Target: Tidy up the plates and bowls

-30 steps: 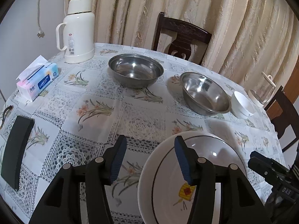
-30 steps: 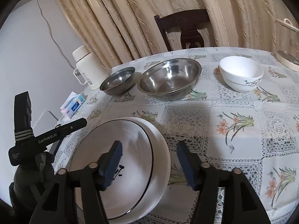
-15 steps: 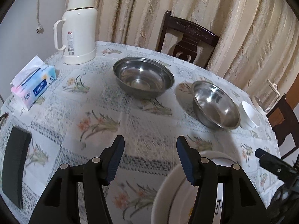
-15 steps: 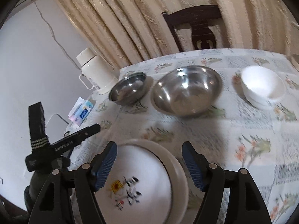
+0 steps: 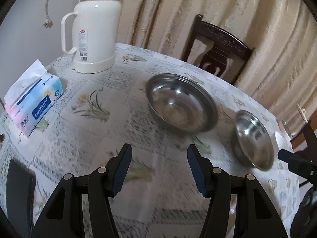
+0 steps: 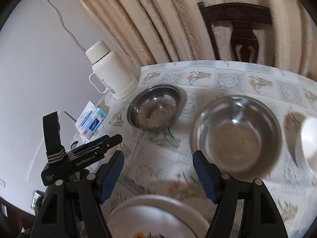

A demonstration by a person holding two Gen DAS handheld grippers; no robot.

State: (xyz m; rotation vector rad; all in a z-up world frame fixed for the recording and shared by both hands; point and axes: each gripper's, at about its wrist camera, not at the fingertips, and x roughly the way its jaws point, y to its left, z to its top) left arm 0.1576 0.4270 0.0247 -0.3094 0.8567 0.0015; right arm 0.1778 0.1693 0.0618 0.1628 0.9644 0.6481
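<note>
Two steel bowls stand on the flowered tablecloth: a wide one near the thermos and a second one to its right. A white bowl sits at the right edge, blurred. A white plate lies under my right gripper, which is open and empty above its far rim. My left gripper is open and empty over bare tablecloth, short of the wide steel bowl. The plate is out of the left wrist view.
A white thermos and a tissue pack stand at the far left. A black flat object lies by the near left edge. A dark wooden chair stands behind the table against the curtain.
Both grippers have risen and moved forward from the white plate toward the steel bowls. The plate has left the left view and slid to the bottom of the right view.
</note>
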